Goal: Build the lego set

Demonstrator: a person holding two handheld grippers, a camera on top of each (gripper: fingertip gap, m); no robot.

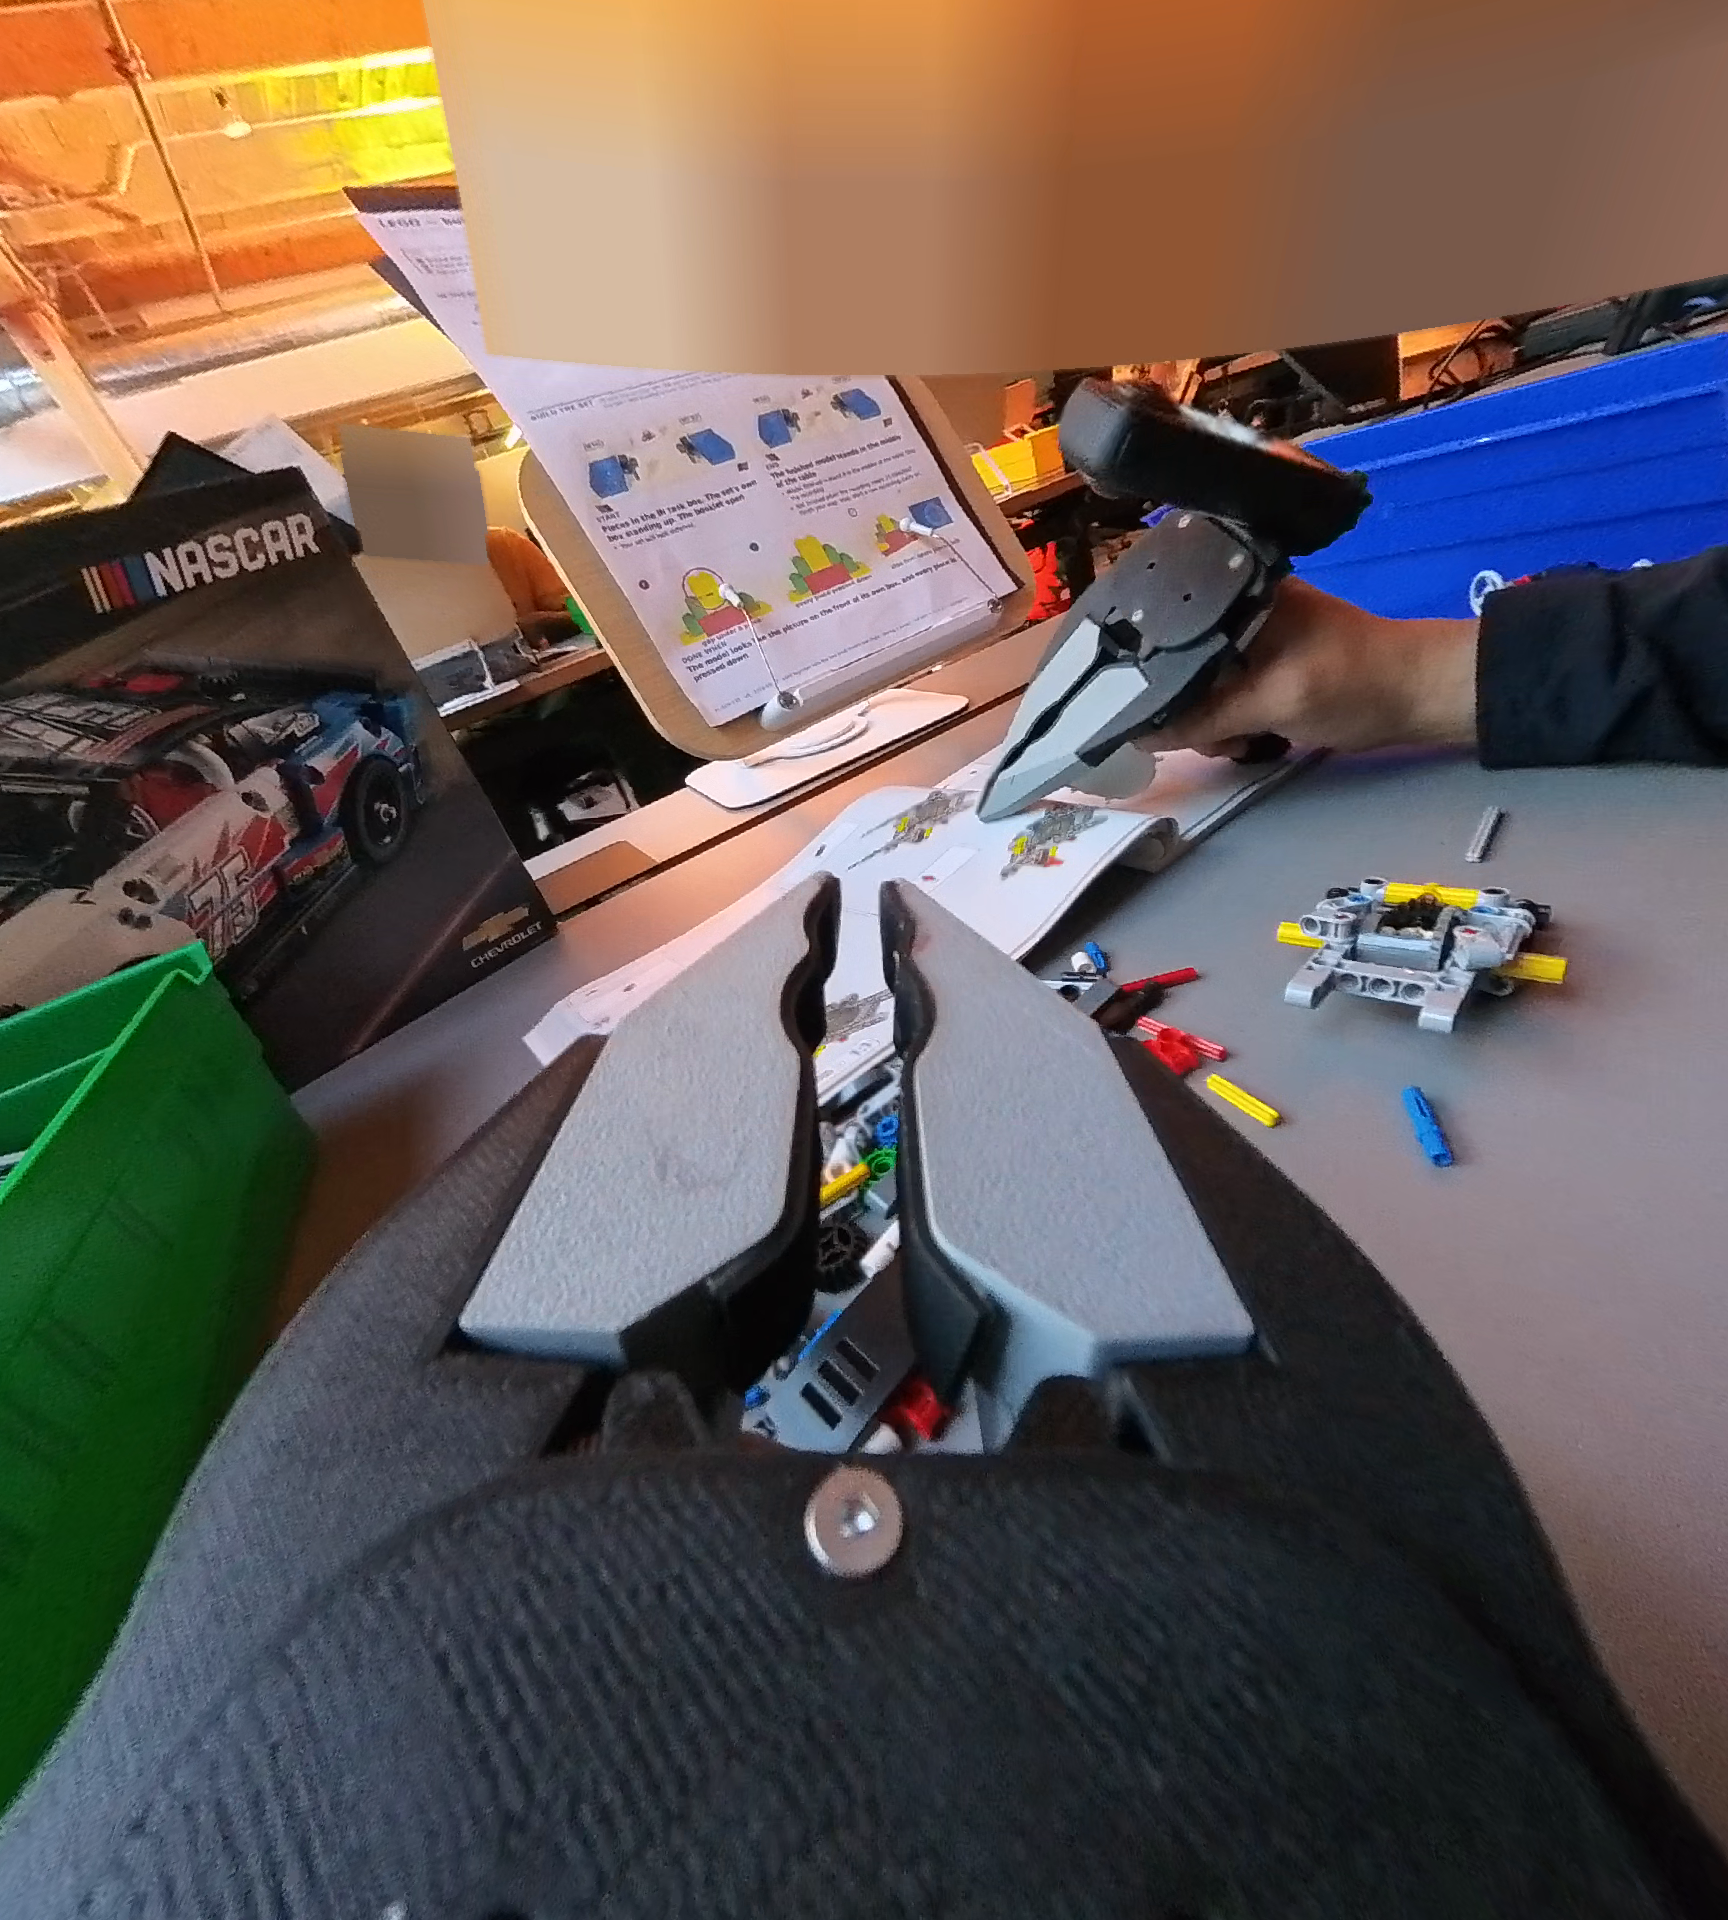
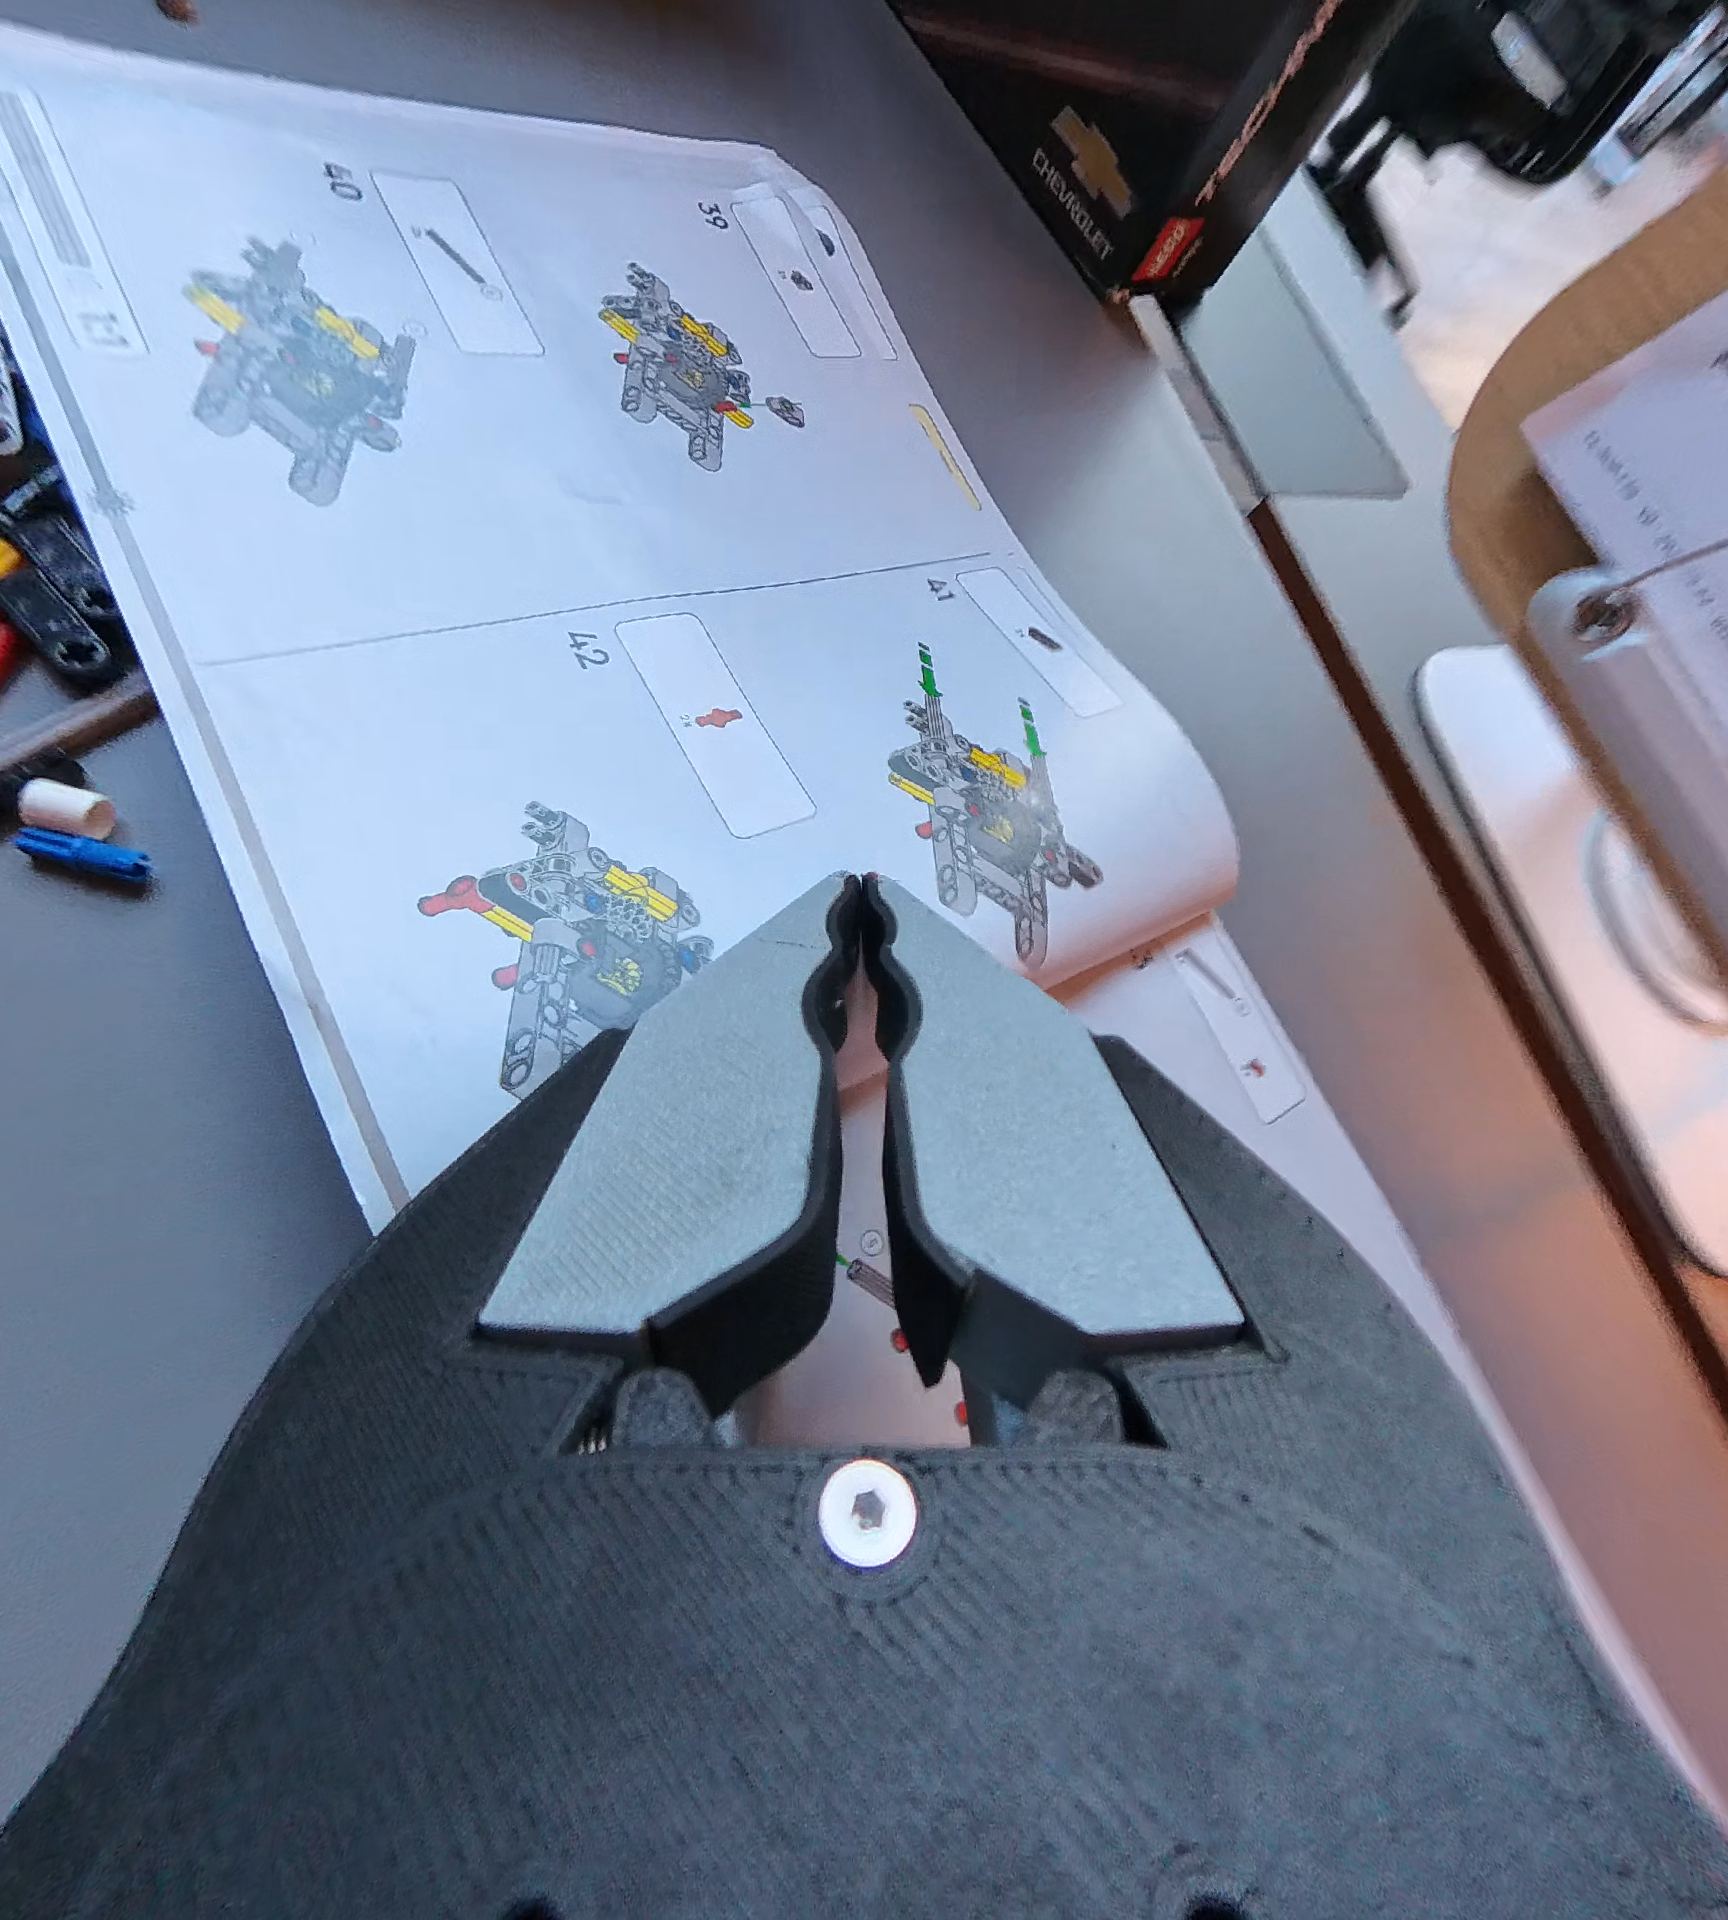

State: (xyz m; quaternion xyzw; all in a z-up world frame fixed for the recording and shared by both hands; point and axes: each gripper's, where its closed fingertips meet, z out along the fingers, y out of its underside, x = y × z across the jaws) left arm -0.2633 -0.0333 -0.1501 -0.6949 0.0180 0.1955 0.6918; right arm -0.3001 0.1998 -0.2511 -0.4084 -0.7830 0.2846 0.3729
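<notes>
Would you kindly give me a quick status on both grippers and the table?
Left gripper slightly open, empty, above loose parts. Right gripper shut, empty, tips at the open instruction booklet. Grey part-built assembly stands untouched, clear of both.

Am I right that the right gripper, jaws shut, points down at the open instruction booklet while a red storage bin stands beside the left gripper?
Not quite: the storage bin beside the left gripper is green, not red, as the left wrist view shows. The rest holds: the right gripper, jaws shut, points down at the open instruction booklet.
</notes>
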